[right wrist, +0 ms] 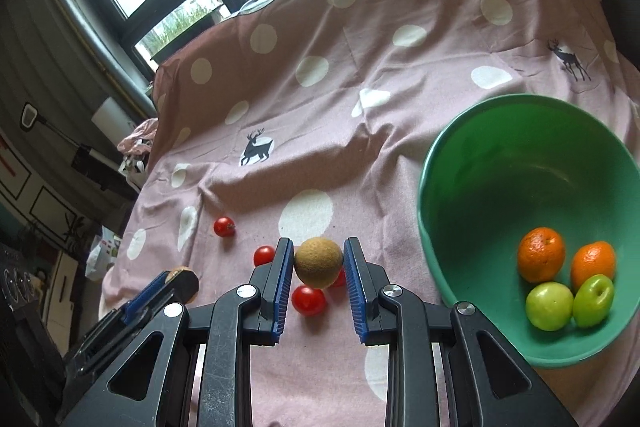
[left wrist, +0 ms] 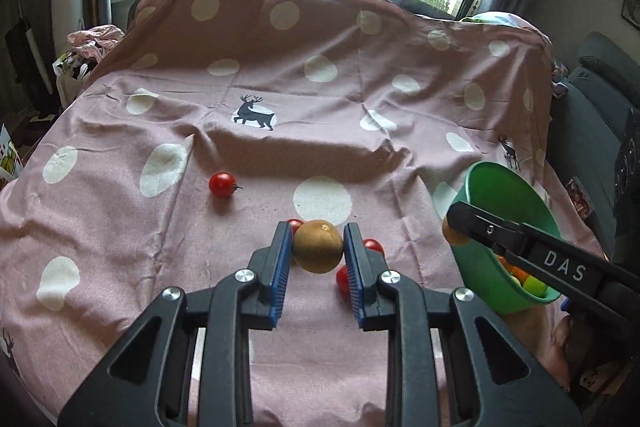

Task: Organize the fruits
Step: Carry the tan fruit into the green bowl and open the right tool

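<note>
The left gripper [left wrist: 318,251] is seen at the lower centre of its own view, jaws clamped on a brown round fruit [left wrist: 318,246] held above the pink spotted cloth [left wrist: 248,99]. The right gripper [right wrist: 319,263] is likewise closed on a second brown fruit [right wrist: 319,262] at the lower centre of its view. The green bowl [right wrist: 448,163] occupies the right of that frame and holds two oranges [right wrist: 541,254] and two green apples [right wrist: 549,305].

It is judged that both fruits are due for the bowl. Each should be carried over the rim and lowered close to the contents before release, one gripper at a time, so the arms do not collide.

Loose cherry tomatoes [left wrist: 222,185] remain on the cloth at centre left; others are partly hidden behind the blue pads, and their count cannot be settled. In the left view the bowl is crossed by the other gripper's arm, and its contents are mostly concealed.
</note>
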